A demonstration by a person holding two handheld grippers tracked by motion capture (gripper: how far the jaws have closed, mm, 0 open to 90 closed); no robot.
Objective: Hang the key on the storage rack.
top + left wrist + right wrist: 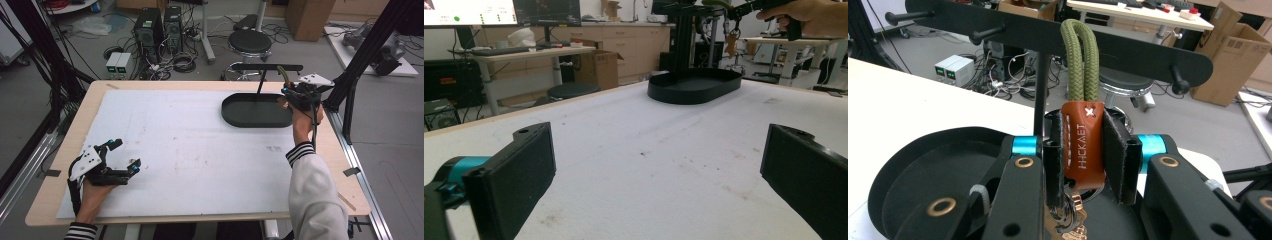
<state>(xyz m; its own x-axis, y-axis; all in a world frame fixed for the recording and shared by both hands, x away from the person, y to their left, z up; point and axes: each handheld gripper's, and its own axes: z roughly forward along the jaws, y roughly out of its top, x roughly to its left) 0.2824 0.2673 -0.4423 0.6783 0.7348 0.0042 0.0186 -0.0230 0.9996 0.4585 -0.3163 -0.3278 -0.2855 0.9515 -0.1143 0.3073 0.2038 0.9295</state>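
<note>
Your right gripper (1083, 160) is clamping its jaws on the brown leather tab (1083, 145) of a keychain, with the olive rope loop (1079, 60) standing up out of the tab and the keys (1068, 217) dangling below between the jaws. You are holding it up at the crossbar (1058, 37) of the black hanger stand, above its oval tray (255, 111) at the far right of the table. From the right gripper view the loop is rising in front of the bar, and I cannot tell whether it is sitting over a peg (988, 34) or only leaning against the bar.

That is where you are risking trouble. If you are letting go before the loop is truly hooked, the keychain is likely dropping into the tray. If you are pulling sideways while the rope is snagging the bar, you could be tipping the slim stand. The grip is on smooth leather, so the weight of the keys may be dragging it through the pads.

Your left gripper (127, 155) is resting wide open on the white mat (200, 150) near the front left corner, holding nothing.
</note>
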